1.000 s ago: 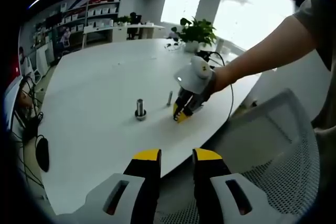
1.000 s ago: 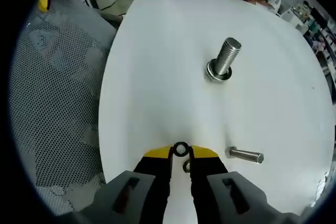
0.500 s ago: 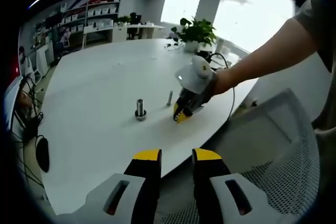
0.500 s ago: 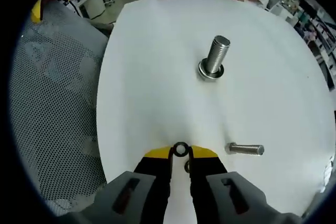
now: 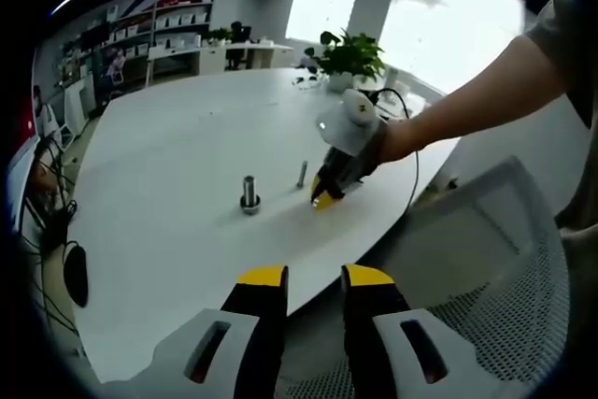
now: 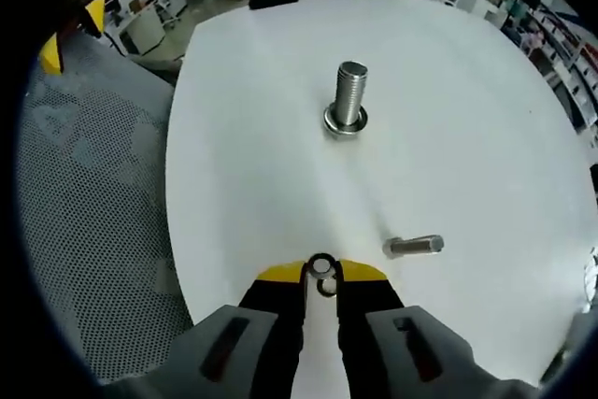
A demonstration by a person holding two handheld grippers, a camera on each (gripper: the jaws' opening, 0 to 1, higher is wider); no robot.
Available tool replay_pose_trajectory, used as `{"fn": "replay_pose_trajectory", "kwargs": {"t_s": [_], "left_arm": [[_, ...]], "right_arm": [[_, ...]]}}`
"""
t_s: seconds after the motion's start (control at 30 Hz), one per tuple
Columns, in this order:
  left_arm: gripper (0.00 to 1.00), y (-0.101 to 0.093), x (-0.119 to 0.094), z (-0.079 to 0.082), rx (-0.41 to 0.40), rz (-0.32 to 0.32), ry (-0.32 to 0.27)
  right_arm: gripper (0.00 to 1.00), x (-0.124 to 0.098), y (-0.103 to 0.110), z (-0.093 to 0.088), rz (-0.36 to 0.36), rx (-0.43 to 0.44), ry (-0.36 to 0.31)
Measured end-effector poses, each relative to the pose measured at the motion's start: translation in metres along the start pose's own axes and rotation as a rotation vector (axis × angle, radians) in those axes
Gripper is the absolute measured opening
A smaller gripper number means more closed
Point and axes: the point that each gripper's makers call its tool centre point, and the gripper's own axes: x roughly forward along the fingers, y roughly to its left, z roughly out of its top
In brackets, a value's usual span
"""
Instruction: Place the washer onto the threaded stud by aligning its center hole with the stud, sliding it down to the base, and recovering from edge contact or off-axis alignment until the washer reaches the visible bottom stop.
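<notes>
A threaded steel stud (image 6: 348, 100) stands upright on a white table (image 6: 252, 156) with a ring at its base; it also appears as the stud (image 5: 249, 194) in the left gripper view. My right gripper (image 6: 321, 270) is shut on a small dark washer (image 6: 321, 264), held edge-up between the yellow tips, above the table's near edge and short of the stud. From the left gripper view, the right gripper (image 5: 324, 196) hovers just right of the stud. My left gripper (image 5: 314, 279) hangs off the table's edge, jaws slightly apart, holding nothing.
A loose bolt (image 6: 413, 246) lies on its side to the right of my right gripper, also seen as the bolt (image 5: 302, 175). A mesh chair (image 6: 84, 221) sits left of the table. A potted plant (image 5: 351, 58) and cables stand at the table's far end.
The right gripper has lifted and swung with the washer, so the stud now sits closer to centre ahead of it. The left gripper has stayed still.
</notes>
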Motion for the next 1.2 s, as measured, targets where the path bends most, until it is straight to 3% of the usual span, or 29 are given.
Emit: {"fn": "replay_pose_trajectory", "kwargs": {"t_s": [0.6, 0.97, 1.2], "left_arm": [[0.20, 0.000, 0.000, 0.000, 0.001, -0.002, 0.004], [0.20, 0.000, 0.000, 0.000, 0.002, 0.001, 0.004], [0.20, 0.001, 0.000, 0.000, 0.002, 0.002, 0.001]], "right_arm": [[0.13, -0.041, -0.031, -0.003, -0.094, 0.104, -0.061], [0.13, -0.056, -0.046, 0.025, -0.154, 0.073, -0.124], [0.13, -0.048, -0.048, 0.033, -0.150, 0.029, -0.099]]}}
